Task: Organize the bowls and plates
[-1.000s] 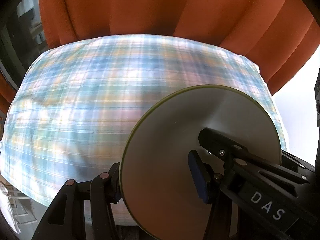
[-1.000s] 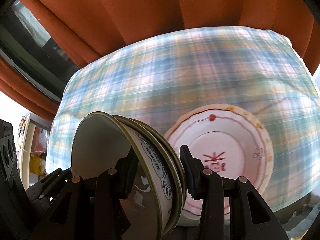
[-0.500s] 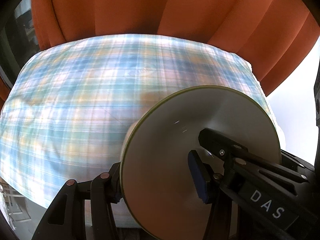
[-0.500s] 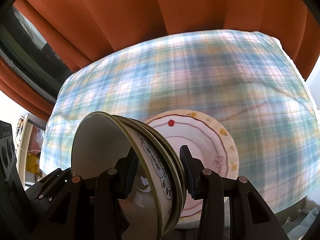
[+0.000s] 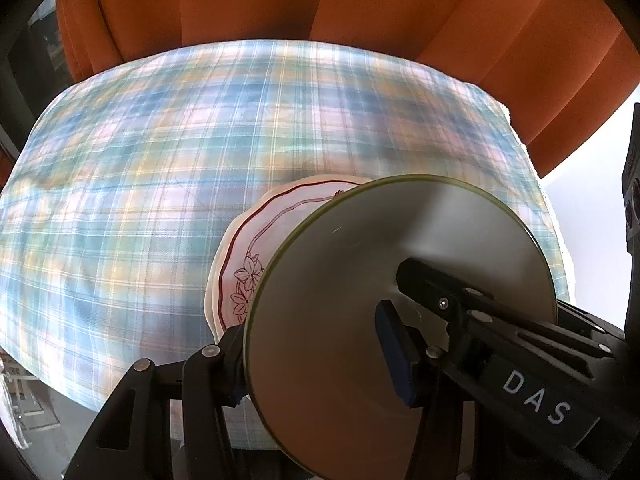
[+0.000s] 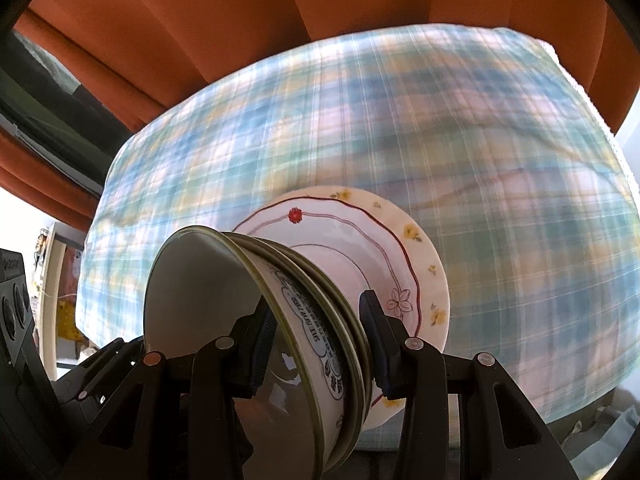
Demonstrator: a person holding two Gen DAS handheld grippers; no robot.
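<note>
A: Floral plate (image 6: 404, 256) first: where does it lie from each gripper?

B: Flat on the plaid-covered worktop (image 6: 500, 168), and just past both. From the right gripper (image 6: 316, 328) it spreads from about 12 to 2 o'clock, right behind the fingers. From the left gripper (image 5: 316, 344) it peeks out at about 11 o'clock, mostly hidden.

A: And what are the grippers carrying?

B: The right gripper is part-way closed, clamped across the walls of a stack of green-rimmed bowls (image 6: 256, 320) tipped on its side, mouth toward 9 o'clock. The left gripper grips a single green-rimmed bowl (image 5: 400, 300) by its wall (one blue pad inside, the other finger outside), also tilted, its mouth facing the camera.

A: So which load looks nearer the plate?

B: I'd judge the right one; its stack overlaps the plate's near edge in view, though I can't tell if they touch. Setting down there means righting the stack so its base faces the plate
</note>
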